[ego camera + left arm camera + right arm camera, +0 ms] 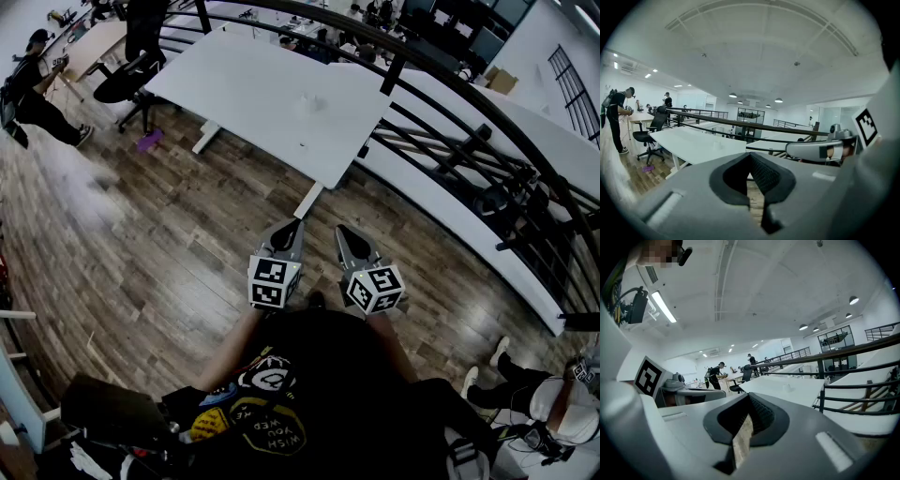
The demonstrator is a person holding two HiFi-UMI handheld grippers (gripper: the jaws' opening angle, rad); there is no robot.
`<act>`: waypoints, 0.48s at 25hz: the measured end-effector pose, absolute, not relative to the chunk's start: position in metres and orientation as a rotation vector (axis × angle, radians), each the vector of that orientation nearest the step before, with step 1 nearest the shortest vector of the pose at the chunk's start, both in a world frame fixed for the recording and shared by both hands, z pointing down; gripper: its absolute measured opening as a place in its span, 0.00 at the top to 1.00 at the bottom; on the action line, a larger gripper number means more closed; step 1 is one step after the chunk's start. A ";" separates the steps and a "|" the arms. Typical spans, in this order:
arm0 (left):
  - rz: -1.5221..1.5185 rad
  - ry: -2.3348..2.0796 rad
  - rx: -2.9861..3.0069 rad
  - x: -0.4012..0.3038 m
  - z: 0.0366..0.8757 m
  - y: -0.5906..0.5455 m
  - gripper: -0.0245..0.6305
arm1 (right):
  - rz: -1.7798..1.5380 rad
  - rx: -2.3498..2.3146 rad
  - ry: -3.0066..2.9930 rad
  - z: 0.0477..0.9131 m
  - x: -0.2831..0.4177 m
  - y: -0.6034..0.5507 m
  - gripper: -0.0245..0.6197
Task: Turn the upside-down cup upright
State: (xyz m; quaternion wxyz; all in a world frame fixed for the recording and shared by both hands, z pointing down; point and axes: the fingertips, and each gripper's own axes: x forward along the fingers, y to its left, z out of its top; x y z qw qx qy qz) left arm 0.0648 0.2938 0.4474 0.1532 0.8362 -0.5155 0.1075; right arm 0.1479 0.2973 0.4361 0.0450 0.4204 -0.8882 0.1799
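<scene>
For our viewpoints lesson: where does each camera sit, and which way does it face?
Head view: on the person's head, facing steeply down; shows left claw, right claw, dark shirt.
Left gripper view: rides the left claw, faces the white table; right claw alongside.
Right gripper view: rides the right claw, faces that table; left claw alongside.
All share the table.

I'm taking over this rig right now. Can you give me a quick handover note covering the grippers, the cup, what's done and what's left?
Left gripper: shut, empty, held out over the wooden floor.
Right gripper: shut, empty, beside the left one.
Cup: small and pale, on the white table well ahead of both grippers; too small to tell which way up.
Done: nothing yet, cup untouched.
Left: approach the table, grip the cup, turn it upright if it is inverted, set it down.
</scene>
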 end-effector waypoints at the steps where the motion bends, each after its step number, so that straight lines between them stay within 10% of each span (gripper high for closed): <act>1: 0.310 -1.476 2.400 0.065 0.448 0.294 0.96 | 0.557 1.285 -2.716 0.437 0.147 0.297 0.97; 12: 0.300 -1.454 2.406 0.061 0.448 0.298 0.96 | 0.569 1.312 -2.695 0.439 0.145 0.302 0.97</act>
